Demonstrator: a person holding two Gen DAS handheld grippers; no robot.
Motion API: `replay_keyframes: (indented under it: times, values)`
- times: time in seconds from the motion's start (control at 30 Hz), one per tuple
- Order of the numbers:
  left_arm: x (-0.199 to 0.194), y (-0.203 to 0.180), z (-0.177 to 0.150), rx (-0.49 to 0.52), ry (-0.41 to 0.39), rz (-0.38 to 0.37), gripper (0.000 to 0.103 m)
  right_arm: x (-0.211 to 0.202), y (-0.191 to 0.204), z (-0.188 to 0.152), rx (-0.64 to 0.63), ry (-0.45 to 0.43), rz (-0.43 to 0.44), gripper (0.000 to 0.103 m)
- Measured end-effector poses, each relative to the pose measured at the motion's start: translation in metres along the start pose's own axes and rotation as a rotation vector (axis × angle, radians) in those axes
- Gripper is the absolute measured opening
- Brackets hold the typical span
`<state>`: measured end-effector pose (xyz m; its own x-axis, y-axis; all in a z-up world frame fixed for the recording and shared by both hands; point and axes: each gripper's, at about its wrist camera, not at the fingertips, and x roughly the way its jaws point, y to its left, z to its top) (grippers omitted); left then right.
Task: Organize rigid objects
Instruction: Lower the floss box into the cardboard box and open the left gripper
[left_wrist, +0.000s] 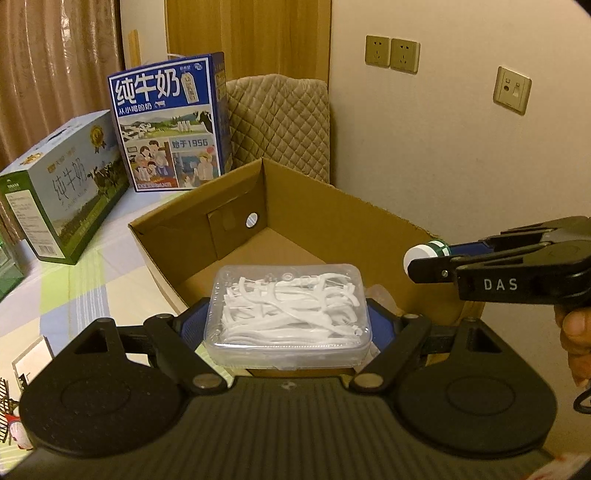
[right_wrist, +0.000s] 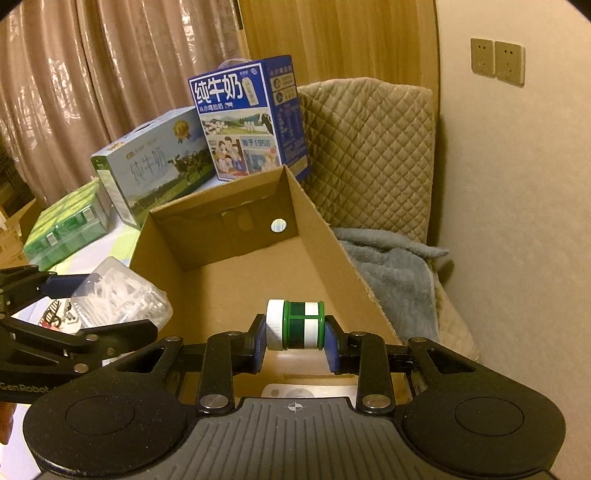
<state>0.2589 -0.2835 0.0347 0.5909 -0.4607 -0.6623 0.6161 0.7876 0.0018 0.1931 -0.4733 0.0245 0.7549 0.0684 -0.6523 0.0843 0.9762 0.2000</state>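
My left gripper (left_wrist: 288, 325) is shut on a clear plastic box of white floss picks (left_wrist: 290, 314) and holds it over the near edge of an open cardboard box (left_wrist: 343, 221). My right gripper (right_wrist: 295, 338) is shut on a small green and white bottle with a white cap (right_wrist: 295, 325), held sideways above the cardboard box's (right_wrist: 229, 280) near end. In the left wrist view the right gripper (left_wrist: 424, 258) comes in from the right with the bottle (left_wrist: 424, 254). In the right wrist view the floss box (right_wrist: 118, 295) shows at the left.
A blue milk carton (left_wrist: 170, 125) and a pale green milk carton (left_wrist: 62, 184) stand behind the box on a checked cloth (left_wrist: 74, 288). A quilted chair (right_wrist: 369, 155) with a grey blanket (right_wrist: 395, 273) is on the right. A green package (right_wrist: 62, 229) lies at the left.
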Motion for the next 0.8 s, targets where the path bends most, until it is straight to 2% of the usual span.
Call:
replay_keyframes:
  times: [0.8]
  values:
    - [0.024, 0.002, 0.003, 0.045, 0.036, 0.011, 0.083, 0.014, -0.003, -0.001, 0.006, 0.012, 0.000, 0.029]
